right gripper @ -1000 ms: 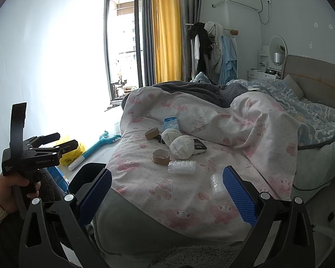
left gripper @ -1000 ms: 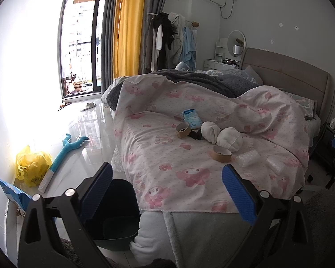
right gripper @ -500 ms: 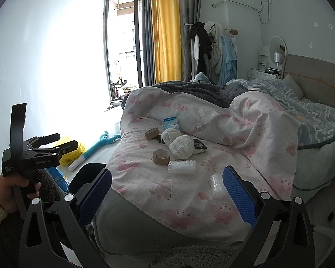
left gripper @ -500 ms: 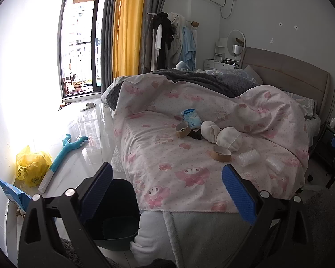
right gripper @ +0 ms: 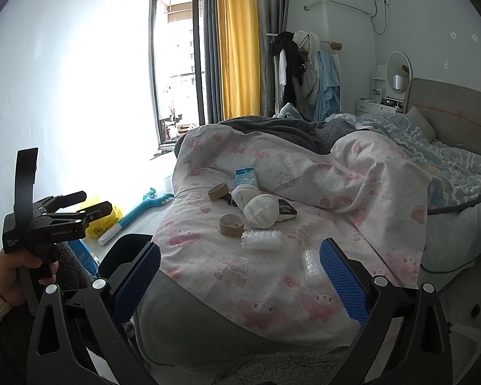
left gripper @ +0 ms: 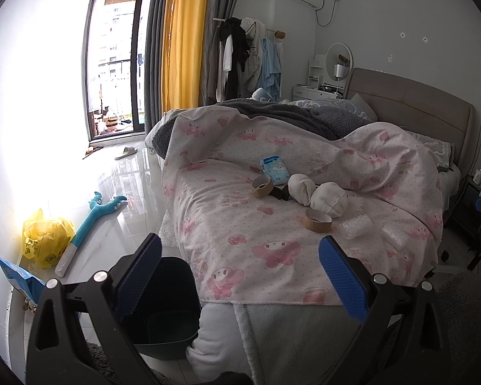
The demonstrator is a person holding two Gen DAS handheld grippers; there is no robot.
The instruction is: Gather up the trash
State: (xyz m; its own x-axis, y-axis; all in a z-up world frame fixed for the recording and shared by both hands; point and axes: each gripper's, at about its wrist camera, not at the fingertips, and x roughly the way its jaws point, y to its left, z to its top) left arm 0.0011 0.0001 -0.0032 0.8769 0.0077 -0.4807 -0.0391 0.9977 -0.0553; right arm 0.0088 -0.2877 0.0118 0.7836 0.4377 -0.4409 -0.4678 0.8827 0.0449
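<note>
Left wrist view, left to right, with the bin (left gripper: 163, 308) as landmark: a yellow bag (left gripper: 45, 237) sits on the floor to the left of the bin, and a teal toy (left gripper: 93, 221) lies just beyond it, long axis running from the bag up toward the window. The bin stands on the floor against the foot corner of the bed (left gripper: 272, 337). The left gripper (left gripper: 240, 276) hovers above it, fingers spread wide and holding nothing.

Up and right of the bin, on the pink cover (left gripper: 227, 218), the trash lies in a loose row. First comes a tape core (left gripper: 262, 186) tilted on its edge, with a blue packet (left gripper: 274, 169) just behind it, long axis pointing toward the headboard. A black wrapper (left gripper: 280, 193) touches a pair of white socks (left gripper: 317, 194). A second core (left gripper: 317, 220) lies flat, hole up, just in front of the socks. Farthest right are two bubble-wrap rolls (left gripper: 357, 226).

Right wrist view: the nearer roll's (right gripper: 261, 240) long axis runs across the bed, and the other's (right gripper: 311, 264) runs along it. The right gripper (right gripper: 240, 276) is also spread wide, empty, over the bed's foot edge.
</note>
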